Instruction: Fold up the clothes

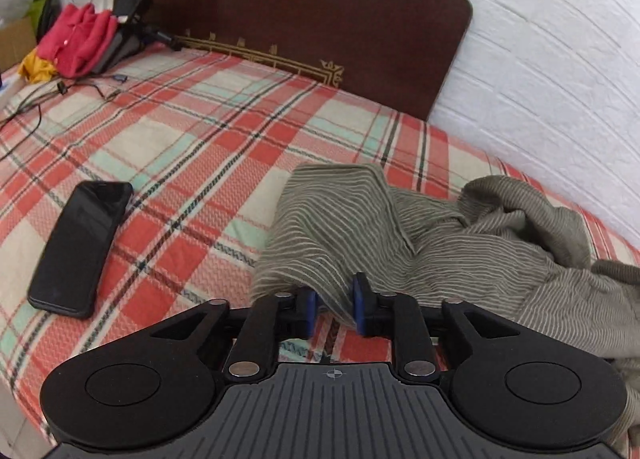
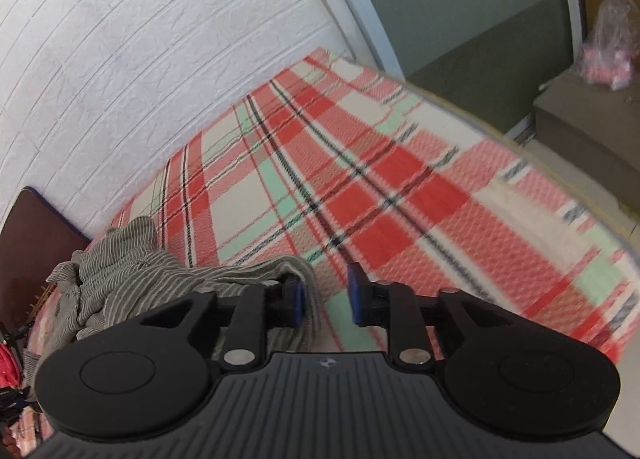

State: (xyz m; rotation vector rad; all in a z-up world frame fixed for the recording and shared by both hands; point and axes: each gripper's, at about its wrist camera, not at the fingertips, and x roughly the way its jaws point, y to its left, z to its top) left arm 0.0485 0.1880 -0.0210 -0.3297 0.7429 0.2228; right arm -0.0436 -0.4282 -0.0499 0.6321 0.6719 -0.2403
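Both my tongs parted at the striped shirt's edge.

Left tongs (image 1: 335, 309) straddle a fold unpressed, right tongs (image 2: 325, 296) released beside its hem; the striped shirt (image 1: 420, 243) lies rumpled below the headboard (image 1: 288, 7).

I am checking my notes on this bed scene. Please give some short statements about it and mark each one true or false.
1. A black phone lies on the plaid bedsheet. True.
2. The striped garment is folded into a neat square. False: it lies crumpled and bunched.
3. The left gripper has its jaws parted, with a fold of the garment between them. True.
4. The right gripper is clamped shut on the garment. False: its jaws stand apart, and the cloth lies beside its left pad.
5. The red clothes lie next to the phone. False: they sit far off, near the headboard.
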